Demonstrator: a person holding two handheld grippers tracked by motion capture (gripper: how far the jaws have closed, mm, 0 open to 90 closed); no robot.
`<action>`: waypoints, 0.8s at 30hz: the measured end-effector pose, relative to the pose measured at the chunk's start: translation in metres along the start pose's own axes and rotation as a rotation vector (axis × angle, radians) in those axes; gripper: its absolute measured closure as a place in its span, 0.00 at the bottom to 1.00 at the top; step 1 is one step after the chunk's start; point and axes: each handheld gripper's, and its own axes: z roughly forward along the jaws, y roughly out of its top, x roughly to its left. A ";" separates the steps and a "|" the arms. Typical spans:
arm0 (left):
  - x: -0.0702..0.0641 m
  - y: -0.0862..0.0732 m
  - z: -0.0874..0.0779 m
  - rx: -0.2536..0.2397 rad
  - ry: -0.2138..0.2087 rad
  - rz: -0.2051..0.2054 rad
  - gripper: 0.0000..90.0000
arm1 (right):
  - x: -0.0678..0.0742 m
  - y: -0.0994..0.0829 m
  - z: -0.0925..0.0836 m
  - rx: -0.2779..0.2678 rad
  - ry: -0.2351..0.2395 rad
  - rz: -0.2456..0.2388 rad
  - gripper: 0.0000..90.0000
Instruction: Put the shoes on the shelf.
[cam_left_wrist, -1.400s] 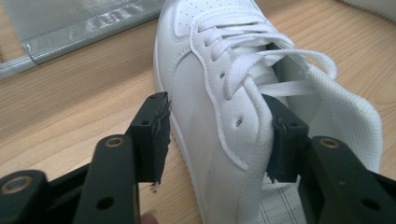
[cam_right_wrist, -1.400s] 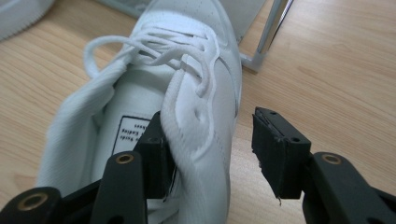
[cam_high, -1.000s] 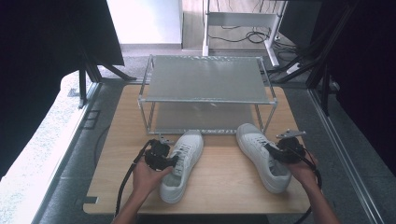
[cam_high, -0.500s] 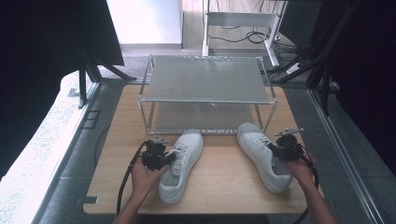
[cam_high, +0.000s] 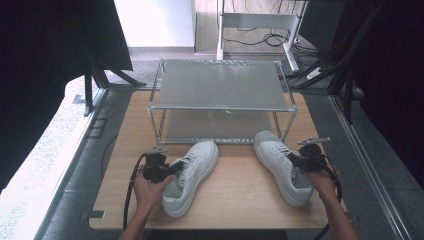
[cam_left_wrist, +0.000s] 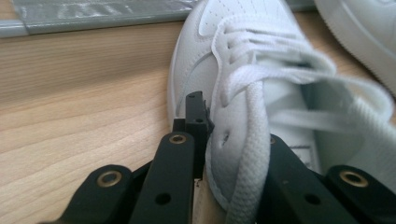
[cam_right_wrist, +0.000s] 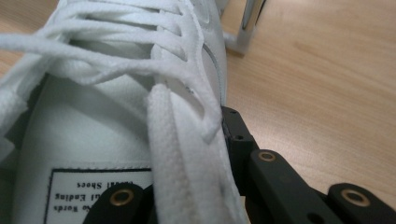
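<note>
Closing on the shoes: both grippers have just been narrowing, and the left gripper (cam_high: 172, 167) now pinches the side wall of the left shoe (cam_high: 192, 175), the right gripper (cam_high: 295, 161) that of the right shoe (cam_high: 282, 165). Both shoes sit on the near table (cam_high: 240, 200), before the rack (cam_high: 220, 95), likely ready for lifting. Against the earlier frame, jaws that stood wider at the collars now clamp; the shoes lie unmoved.
</note>
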 end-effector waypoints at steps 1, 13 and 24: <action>0.000 0.000 0.000 0.000 0.000 0.000 0.93 | 0.000 0.000 -0.002 -0.008 0.005 0.001 0.97; -0.007 0.007 -0.032 -0.122 -0.122 -0.032 0.93 | 0.007 0.001 -0.035 -0.115 0.151 0.066 0.97; -0.010 0.018 -0.055 -0.214 -0.191 -0.042 0.93 | 0.015 0.003 -0.053 -0.190 0.241 0.101 0.97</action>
